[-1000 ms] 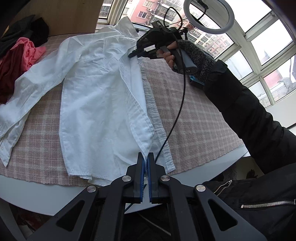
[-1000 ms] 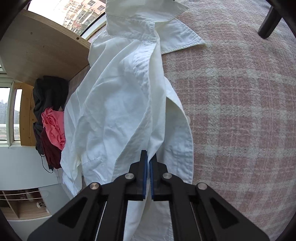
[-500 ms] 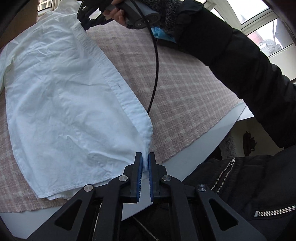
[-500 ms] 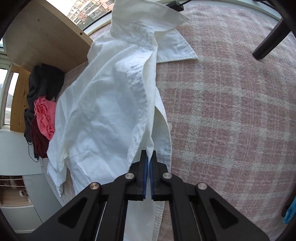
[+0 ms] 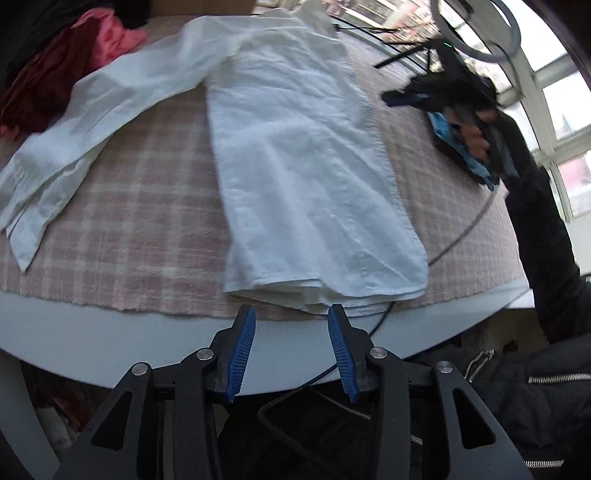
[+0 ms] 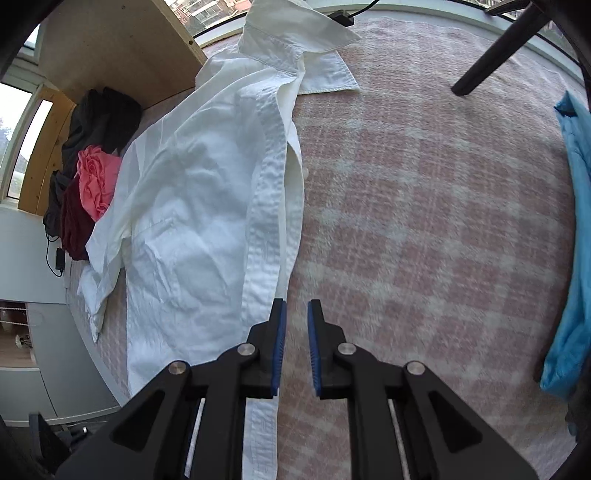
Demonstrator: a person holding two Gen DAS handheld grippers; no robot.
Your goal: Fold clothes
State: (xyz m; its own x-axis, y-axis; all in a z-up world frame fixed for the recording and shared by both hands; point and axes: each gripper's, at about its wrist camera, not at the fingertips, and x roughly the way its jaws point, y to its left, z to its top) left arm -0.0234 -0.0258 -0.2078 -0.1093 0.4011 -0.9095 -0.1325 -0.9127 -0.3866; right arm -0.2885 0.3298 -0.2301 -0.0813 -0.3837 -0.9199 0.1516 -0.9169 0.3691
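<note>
A white shirt (image 5: 303, 166) lies lengthwise on the pink plaid tablecloth (image 5: 147, 229), its front panel folded over the body and one sleeve (image 5: 92, 110) stretched out to the left. My left gripper (image 5: 291, 310) hovers just short of the hem at the table's near edge; its jaws are opening with nothing between them. In the right wrist view the button placket (image 6: 266, 221) runs down from the collar (image 6: 291, 37). My right gripper (image 6: 296, 303) sits just right of that placket, jaws opening a little and empty. It shows blurred in the left wrist view (image 5: 402, 98).
A pile of pink, dark red and black clothes (image 6: 92, 177) lies at the far left by a wooden panel. A blue garment (image 6: 576, 221) hangs at the right. A black stand leg (image 6: 491, 59) and a ring light (image 5: 476, 33) stand at the back. A cable (image 5: 461, 236) crosses the cloth.
Both grippers have let go of the shirt's front edge, which now lies folded over the body. The left gripper has drawn back to the hem; the right has moved off to the right.
</note>
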